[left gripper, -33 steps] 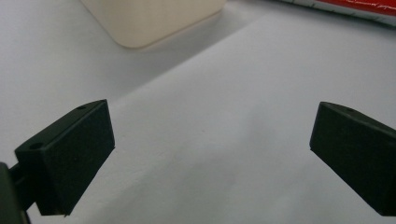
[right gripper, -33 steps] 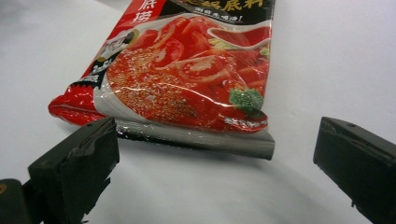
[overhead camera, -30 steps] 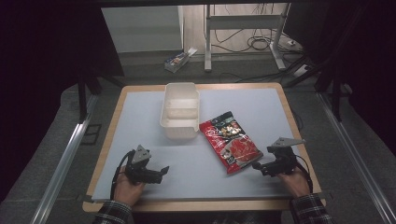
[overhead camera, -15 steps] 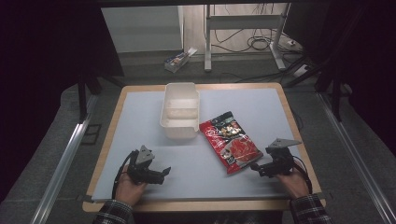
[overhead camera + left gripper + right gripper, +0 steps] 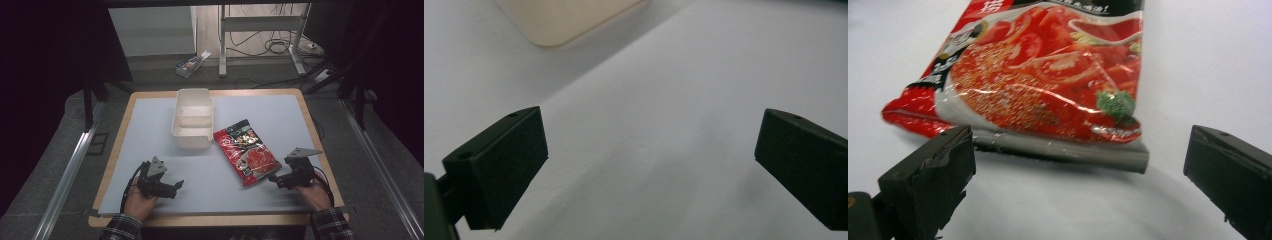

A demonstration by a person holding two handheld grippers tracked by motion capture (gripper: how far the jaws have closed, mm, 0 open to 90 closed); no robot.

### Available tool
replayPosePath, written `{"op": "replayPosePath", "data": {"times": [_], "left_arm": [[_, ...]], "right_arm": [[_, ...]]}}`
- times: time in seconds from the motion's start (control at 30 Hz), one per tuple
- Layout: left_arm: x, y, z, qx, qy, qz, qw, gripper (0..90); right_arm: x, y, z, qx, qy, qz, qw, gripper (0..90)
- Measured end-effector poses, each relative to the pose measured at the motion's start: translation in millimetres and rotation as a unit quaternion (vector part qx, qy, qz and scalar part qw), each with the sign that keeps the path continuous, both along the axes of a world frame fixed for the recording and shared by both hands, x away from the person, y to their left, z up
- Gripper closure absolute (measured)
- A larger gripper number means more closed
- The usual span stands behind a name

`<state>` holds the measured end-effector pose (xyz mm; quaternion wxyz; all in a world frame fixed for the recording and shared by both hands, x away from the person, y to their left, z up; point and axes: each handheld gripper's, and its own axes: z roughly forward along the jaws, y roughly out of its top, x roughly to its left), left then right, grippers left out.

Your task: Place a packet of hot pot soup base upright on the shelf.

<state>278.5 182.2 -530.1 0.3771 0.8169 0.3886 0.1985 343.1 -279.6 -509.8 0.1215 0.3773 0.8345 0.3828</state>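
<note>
Jaws of the right gripper (image 5: 274, 178) stand wide apart, holding nothing, with the red food packet (image 5: 246, 151) lying flat just ahead of them; in the right gripper view its silver sealed end (image 5: 1063, 150) faces the tool and sits between the two jaws but a little beyond their tips. To take it well, I judge the tool should ease forward low along the table until that sealed end is inside the jaws, then close on the flat seam rather than the puffy middle, which could slip. The left gripper (image 5: 176, 186) is also wide open and empty, over bare table, with the white tub (image 5: 192, 117) ahead of it and off to one side. The table (image 5: 150, 125) has a pale, smooth top edged in wood. Beyond it lie a grey floor, metal stand legs and loose cables (image 5: 280, 46).
</note>
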Motion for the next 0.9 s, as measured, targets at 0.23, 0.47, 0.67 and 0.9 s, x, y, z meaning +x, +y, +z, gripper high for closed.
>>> {"op": "replayPosePath", "data": {"times": [0.23,0.47,0.67,0.9], "left_arm": [[0.8,-1.6,-0.2,0.004,-0.002,-0.002,1.0,0.3],[-1.2,0.5,0.7,-0.008,0.002,0.004,1.0,0.2],[-3.3,1.1,1.1,-0.009,0.006,0.006,0.9999,0.3],[-3.5,-1.2,1.9,-0.009,0.014,0.012,0.9998,0.5]], "right_arm": [[10.1,-4.3,5.9,0.0,-0.003,-0.027,0.9996,0.5],[10.3,4.1,15.7,-0.034,0.002,-0.033,0.9989,37.3],[20.7,3.4,24.8,-0.032,0.0,-0.016,0.9994,68.2],[41.8,4.8,22.2,-0.062,0.002,-0.022,0.9978,89.1]]}}
